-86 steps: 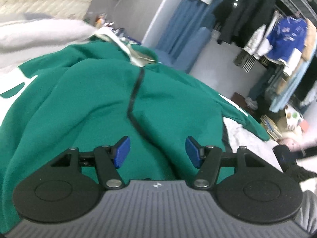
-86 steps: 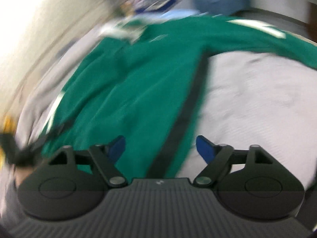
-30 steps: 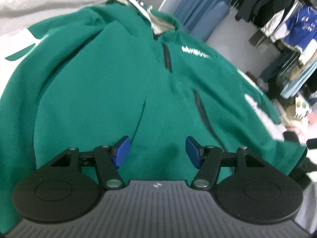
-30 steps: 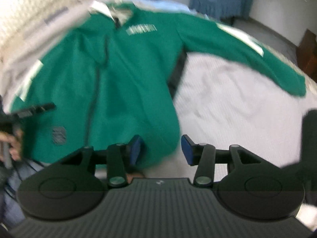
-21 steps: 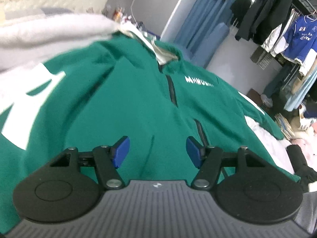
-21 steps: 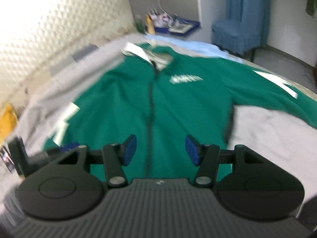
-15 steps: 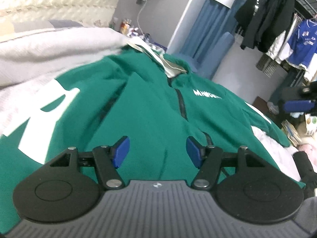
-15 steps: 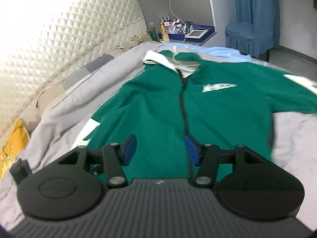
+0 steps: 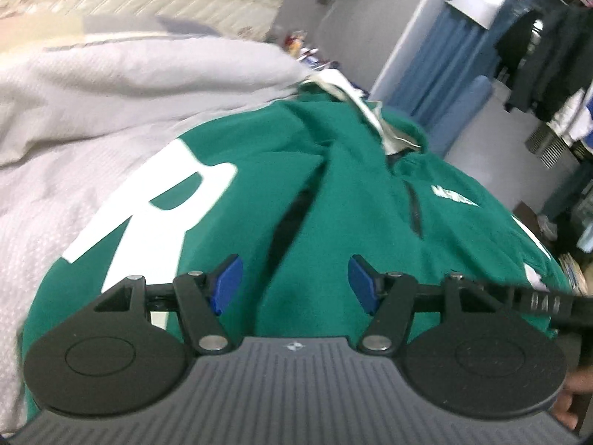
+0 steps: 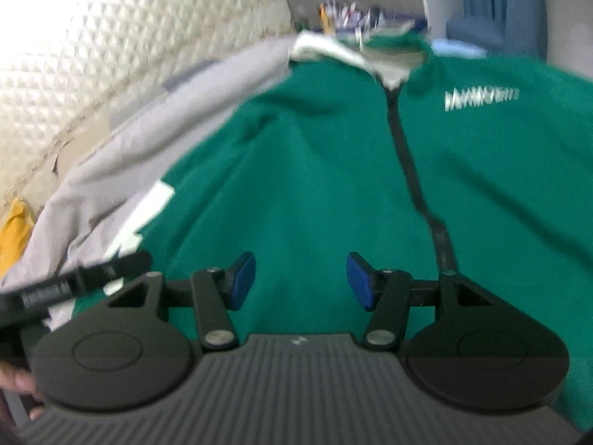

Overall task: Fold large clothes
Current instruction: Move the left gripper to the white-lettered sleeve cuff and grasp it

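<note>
green zip-front fleece jacket (image 9: 333, 200) on grey bed cover (image 9: 74, 118), nearer than before | left gripper (image 9: 292, 282) released | right gripper (image 10: 299, 280) released, above jacket

My left wrist camera looks close over the green jacket (image 9: 333, 193) toward the wardrobe; my right faces the quilted headboard (image 10: 111, 44); both share its collar and zip

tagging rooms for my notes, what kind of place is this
Most likely a bedroom. A green jacket lies spread on a grey bedspread below a quilted headboard, and clothes hang on a rack nearby.
</note>
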